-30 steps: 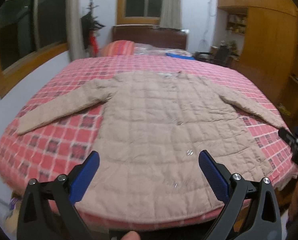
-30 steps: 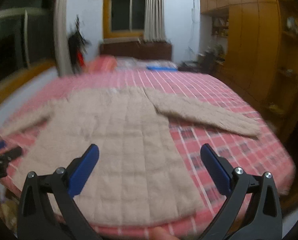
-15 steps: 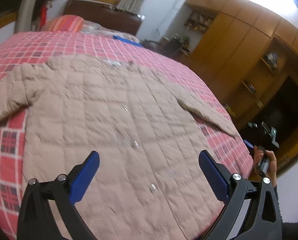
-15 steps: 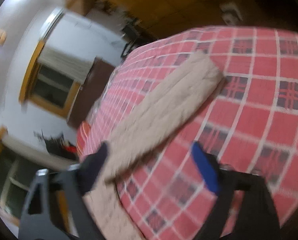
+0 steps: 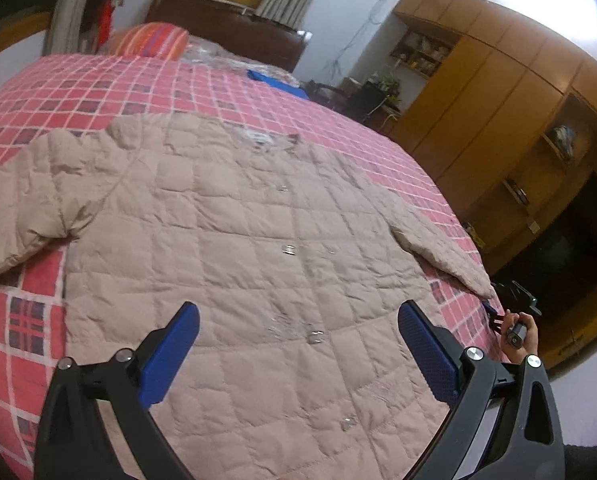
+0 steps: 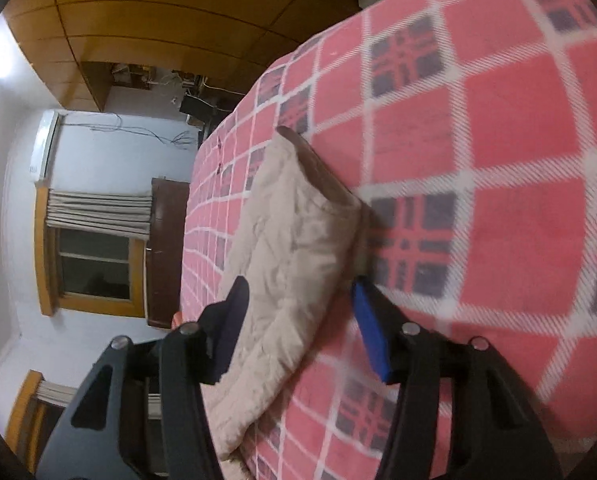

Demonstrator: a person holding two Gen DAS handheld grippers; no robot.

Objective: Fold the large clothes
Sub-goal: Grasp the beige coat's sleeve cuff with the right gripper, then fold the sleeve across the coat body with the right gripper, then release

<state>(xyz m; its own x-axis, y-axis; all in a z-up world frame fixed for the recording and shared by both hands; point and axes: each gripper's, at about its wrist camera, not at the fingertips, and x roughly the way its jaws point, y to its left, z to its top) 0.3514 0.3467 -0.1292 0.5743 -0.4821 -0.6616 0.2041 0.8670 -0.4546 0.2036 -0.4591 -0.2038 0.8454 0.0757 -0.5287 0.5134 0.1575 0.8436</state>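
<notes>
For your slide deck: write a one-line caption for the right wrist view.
Open right gripper straddles the beige quilted jacket's sleeve cuff on the red plaid bedspread.

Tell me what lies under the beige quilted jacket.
The jacket lies spread flat on a red plaid blanket covering the bed; the blanket shows all around it, including beside the sleeve cuff. Whatever is directly beneath the jacket's body is covered and cannot be seen.

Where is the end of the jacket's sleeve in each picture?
Left wrist view: the sleeve cuff lies far right, at the bed's edge, beside the right gripper.
Right wrist view: the cuff sits mid-picture, just beyond the open gripper.
Shared landmark: the red checked blanket.
</notes>
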